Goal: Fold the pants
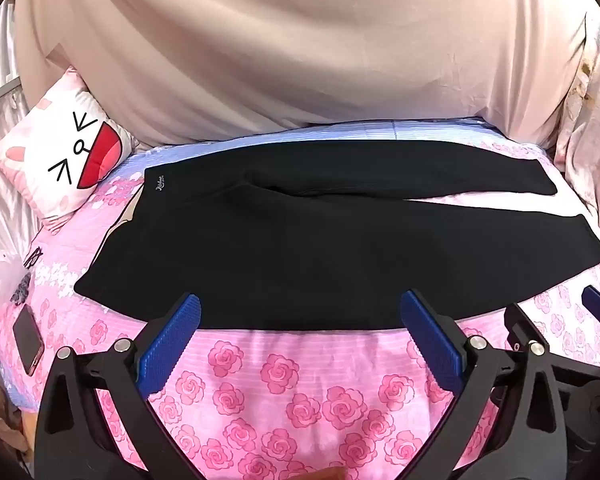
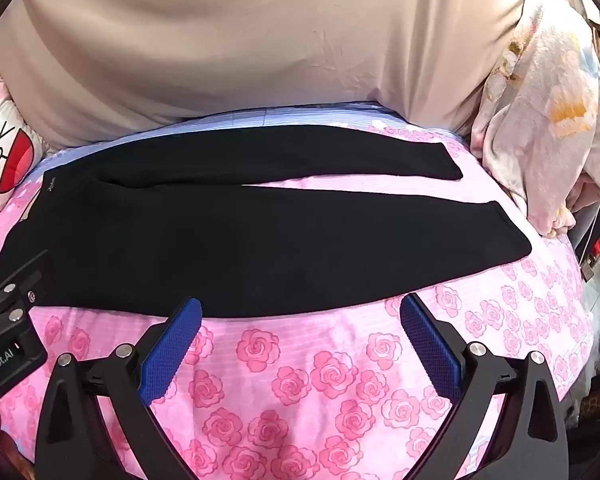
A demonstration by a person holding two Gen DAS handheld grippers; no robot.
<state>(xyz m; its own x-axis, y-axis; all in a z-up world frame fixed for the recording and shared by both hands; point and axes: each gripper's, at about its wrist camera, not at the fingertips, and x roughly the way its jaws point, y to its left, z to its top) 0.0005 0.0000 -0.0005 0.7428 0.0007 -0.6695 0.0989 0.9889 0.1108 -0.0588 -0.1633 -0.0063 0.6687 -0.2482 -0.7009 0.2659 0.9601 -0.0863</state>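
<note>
Pants: black pants [image 1: 340, 240] are lying flat across the pink rose-print bedsheet [image 1: 300, 380]; the waistband is sitting toward the left, the two legs are running to the right and parting slightly at the cuffs
Left gripper: the left gripper [image 1: 300, 316] is hovering just over the near edge of the pants; its blue pads [image 1: 172, 344] are standing wide apart, gripping nothing
Right gripper: the right gripper [image 2: 300, 316] is hovering beside it near the same hem; its jaws are spread apart, holding nothing
Surroundings: a cartoon-face pillow [image 1: 64, 152] is resting at the left; a beige curtain [image 1: 280, 48] is hanging behind; a phone [image 1: 28, 340] is lying near the left bed edge
</note>
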